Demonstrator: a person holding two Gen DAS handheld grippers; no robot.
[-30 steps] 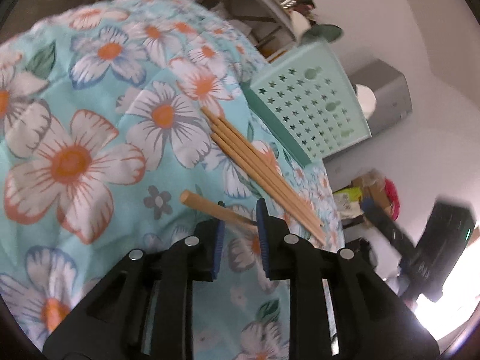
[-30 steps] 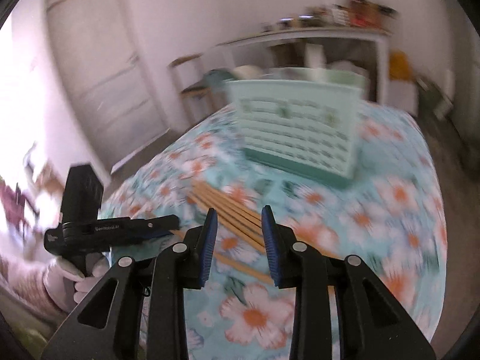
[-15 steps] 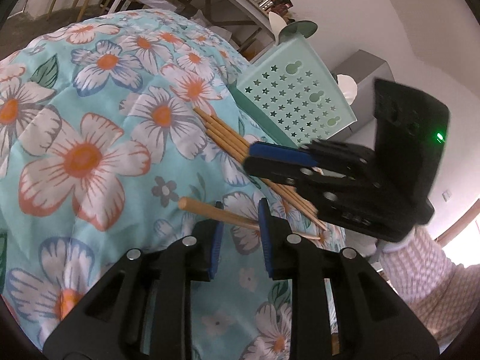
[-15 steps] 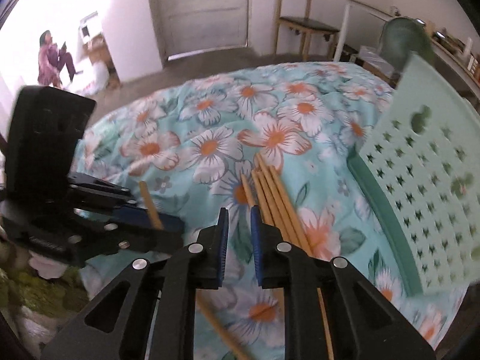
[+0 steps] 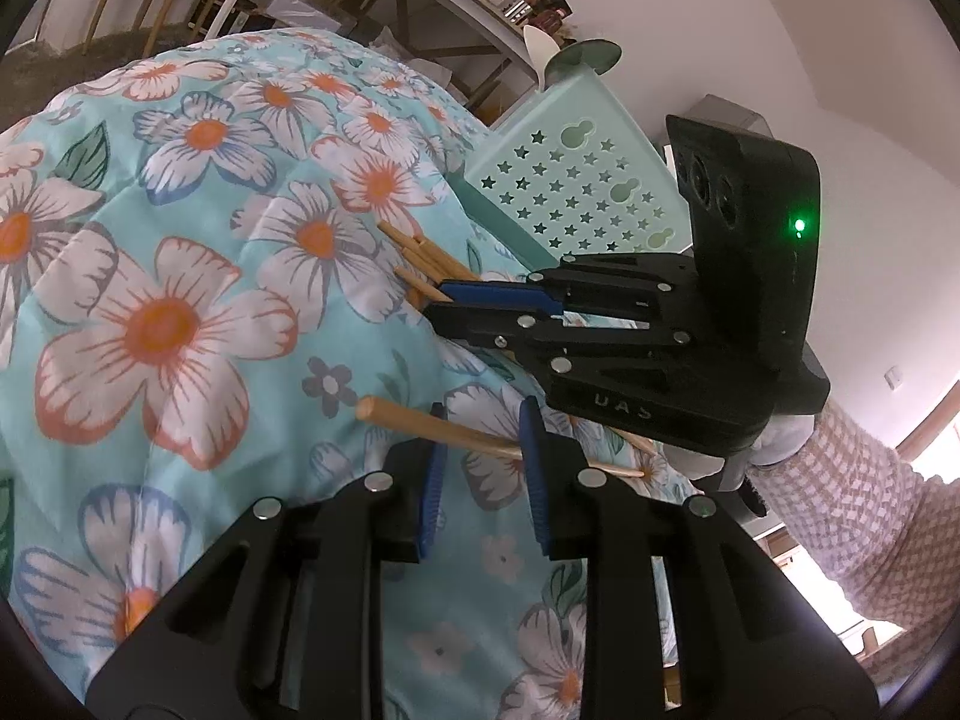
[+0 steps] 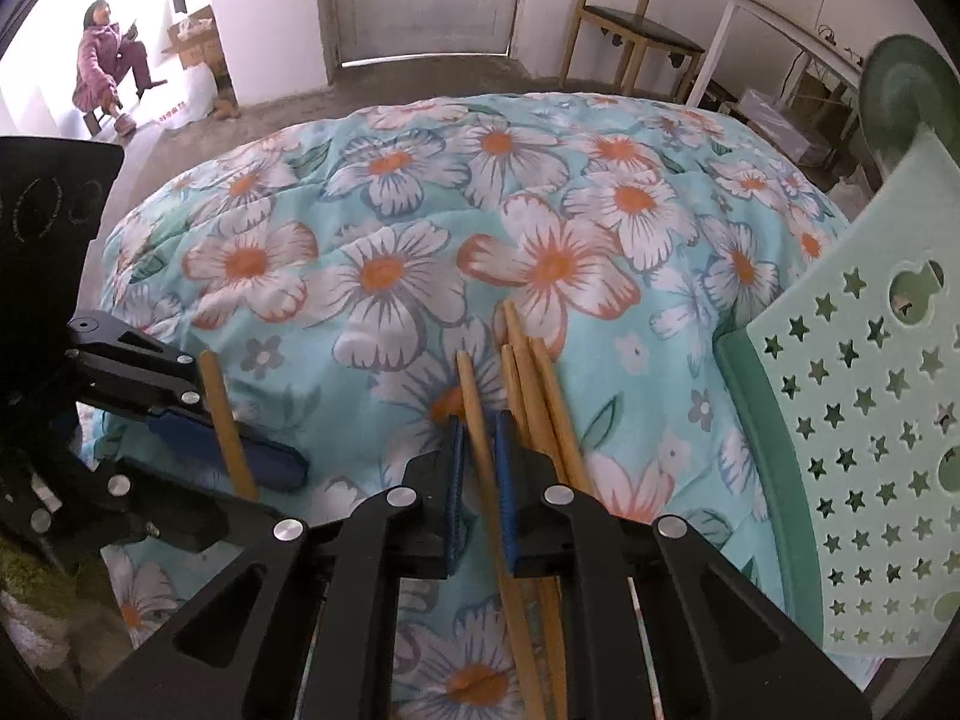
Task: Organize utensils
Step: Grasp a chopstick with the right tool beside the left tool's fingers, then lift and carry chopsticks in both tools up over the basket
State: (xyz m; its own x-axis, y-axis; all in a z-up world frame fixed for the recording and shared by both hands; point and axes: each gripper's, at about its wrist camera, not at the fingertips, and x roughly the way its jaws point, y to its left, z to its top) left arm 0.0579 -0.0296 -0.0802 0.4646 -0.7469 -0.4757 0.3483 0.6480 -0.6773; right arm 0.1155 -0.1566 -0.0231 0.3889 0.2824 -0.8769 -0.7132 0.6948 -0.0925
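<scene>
Closing on chopsticks: both tongs are working the loose sticks lying on the flowered bedspread beside the green basket.

Straddling one chopstick (image 6: 480,420) at the edge of the bundle (image 6: 540,384), the right tongs (image 6: 478,456) are sitting with pads narrowly apart around it, seemingly not yet pinching; the left tongs (image 5: 483,456) are standing part open around a separate stray chopstick (image 5: 420,423) lying farther from the basket (image 6: 864,420) than the bundle. Judging by this, the pick-up step is underway, and the next move is calling for squeezing shut, lifting, then carrying toward the basket, which is tipped against the bedspread (image 6: 384,276) just beside the bundle. Beyond the bed, a wooden chair (image 6: 630,24), a door and a seated person are showing.
</scene>
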